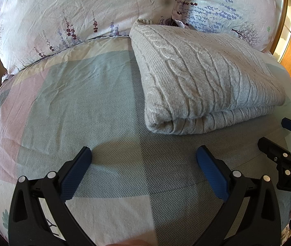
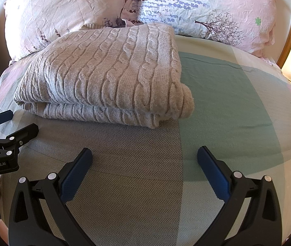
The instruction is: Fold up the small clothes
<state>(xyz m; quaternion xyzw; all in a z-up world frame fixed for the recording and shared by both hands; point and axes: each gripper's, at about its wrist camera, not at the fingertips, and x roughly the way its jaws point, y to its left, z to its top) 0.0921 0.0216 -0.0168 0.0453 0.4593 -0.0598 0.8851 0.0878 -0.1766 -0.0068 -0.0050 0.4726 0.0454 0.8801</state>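
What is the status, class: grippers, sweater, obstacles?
Left gripper and right gripper open, empty. Sweater folded on bed. Nothing blocking.

Soft daylight is falling across both fisheye views, brightest at the right.

A glowing, overexposed strip beside the orange wooden bed frame [image 2: 288, 47] is washing out detail; the folded grey cable-knit sweater [image 1: 202, 78] is casting a soft shadow leftward onto the pastel checked bedsheet [image 1: 73, 94], while edges are bowing and darkening.

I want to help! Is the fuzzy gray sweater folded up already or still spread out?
Folded. The gray sweater lies on the bed as a neat stack, its layers showing along the near edge.
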